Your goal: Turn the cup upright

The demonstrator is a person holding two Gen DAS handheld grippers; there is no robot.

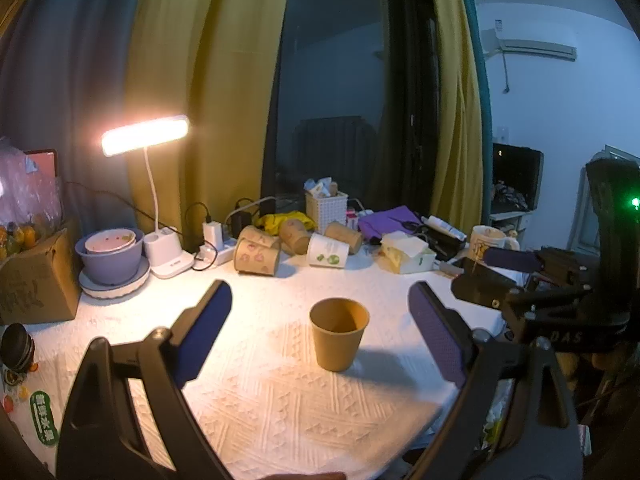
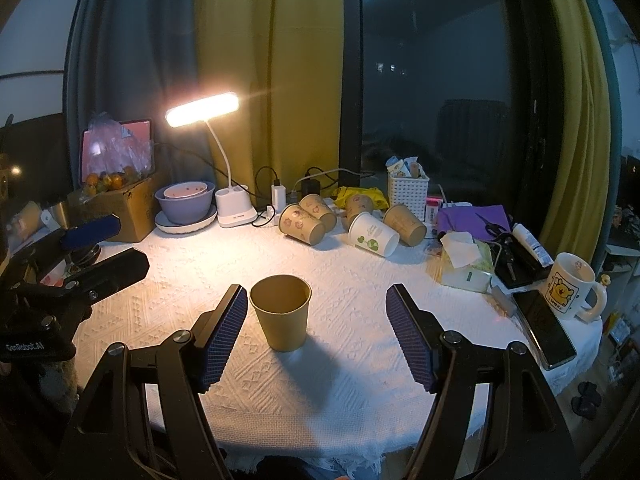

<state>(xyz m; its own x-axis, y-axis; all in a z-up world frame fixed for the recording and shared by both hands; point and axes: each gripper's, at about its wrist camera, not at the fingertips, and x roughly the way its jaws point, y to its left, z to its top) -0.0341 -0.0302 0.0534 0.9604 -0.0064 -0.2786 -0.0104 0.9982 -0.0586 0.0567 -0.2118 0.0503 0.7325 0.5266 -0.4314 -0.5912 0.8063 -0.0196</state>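
A plain brown paper cup (image 1: 338,333) stands upright, mouth up, on the white textured tablecloth (image 1: 260,392). It also shows in the right wrist view (image 2: 282,310). My left gripper (image 1: 320,332) is open and empty, and the cup stands a little beyond its fingertips, between them. My right gripper (image 2: 316,332) is open and empty; the cup stands just beside its left finger (image 2: 224,336), apart from it. The right gripper shows at the right edge of the left wrist view (image 1: 496,272), and the left gripper at the left edge of the right wrist view (image 2: 104,248).
Several paper cups (image 2: 344,224) lie on their sides at the back. A lit desk lamp (image 2: 224,160), stacked bowls (image 2: 185,202), a cardboard box (image 2: 120,208), a white basket (image 2: 408,190), a tissue box (image 2: 466,262), a phone (image 2: 544,328) and a mug (image 2: 572,286) ring the table.
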